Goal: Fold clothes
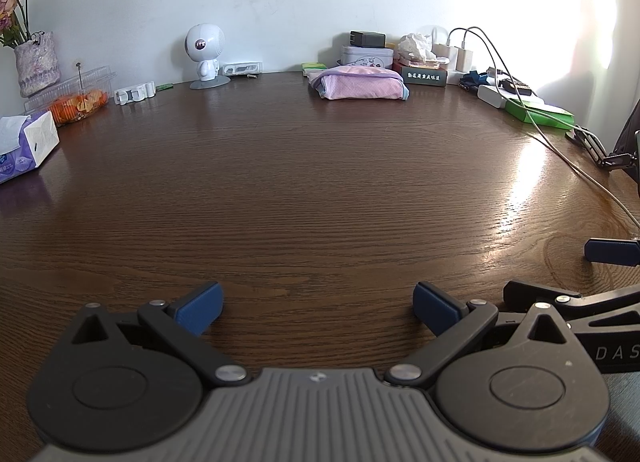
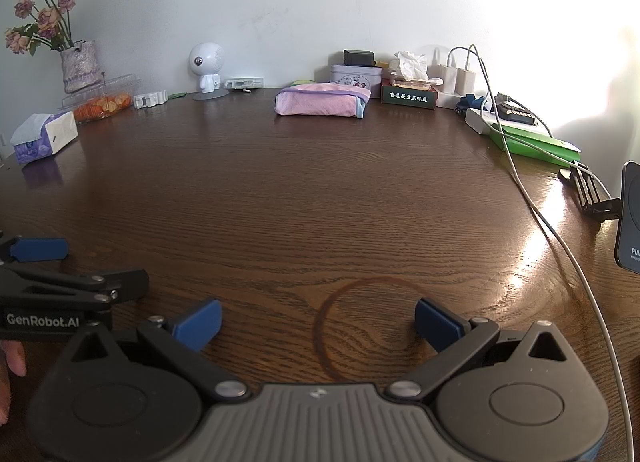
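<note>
Dark wood grain fills the near edge of the worktop (image 1: 304, 190), where I hold my left hand-held gripper (image 1: 318, 308) and right hand-held gripper (image 2: 318, 320) side by side, both spread wide and gripping nothing. Nothing lies between them. Pink folded clothes (image 2: 322, 103) sit at the far edge, by a tin (image 2: 356, 74). I judge folding finished there; next I need another garment.

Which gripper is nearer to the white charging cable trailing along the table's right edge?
Right. The right gripper sits open beside the charging cable, which runs just past its right finger. The left gripper, also open, lies further left, with the right gripper between it and the cable.
</note>
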Action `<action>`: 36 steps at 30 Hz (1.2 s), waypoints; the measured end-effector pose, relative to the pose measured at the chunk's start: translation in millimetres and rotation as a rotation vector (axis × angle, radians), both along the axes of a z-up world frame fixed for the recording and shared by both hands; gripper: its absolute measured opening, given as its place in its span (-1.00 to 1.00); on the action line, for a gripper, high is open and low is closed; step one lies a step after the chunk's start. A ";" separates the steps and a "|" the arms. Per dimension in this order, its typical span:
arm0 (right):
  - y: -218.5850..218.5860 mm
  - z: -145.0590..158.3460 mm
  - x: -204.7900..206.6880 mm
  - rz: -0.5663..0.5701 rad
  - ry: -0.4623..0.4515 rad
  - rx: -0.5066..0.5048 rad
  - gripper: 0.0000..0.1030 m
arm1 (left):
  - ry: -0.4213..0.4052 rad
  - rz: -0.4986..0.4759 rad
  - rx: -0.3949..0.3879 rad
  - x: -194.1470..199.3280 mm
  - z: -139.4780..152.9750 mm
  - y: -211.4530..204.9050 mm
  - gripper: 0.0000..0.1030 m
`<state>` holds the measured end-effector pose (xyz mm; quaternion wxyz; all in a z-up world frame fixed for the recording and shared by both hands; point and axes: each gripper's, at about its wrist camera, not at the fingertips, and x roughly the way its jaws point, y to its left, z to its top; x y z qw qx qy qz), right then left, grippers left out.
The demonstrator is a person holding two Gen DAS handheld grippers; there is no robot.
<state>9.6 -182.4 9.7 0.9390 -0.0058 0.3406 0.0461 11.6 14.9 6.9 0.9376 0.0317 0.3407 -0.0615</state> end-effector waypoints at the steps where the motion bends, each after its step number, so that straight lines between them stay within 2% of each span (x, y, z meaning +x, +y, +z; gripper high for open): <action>1: 0.0 0.1 0.1 0.000 0.000 0.000 1.00 | 0.000 0.000 0.000 -0.1 0.0 -0.1 0.99; 36: 0.5 0.6 0.3 0.000 0.000 0.000 1.00 | -0.001 0.015 0.002 -1.2 -0.9 -4.2 0.99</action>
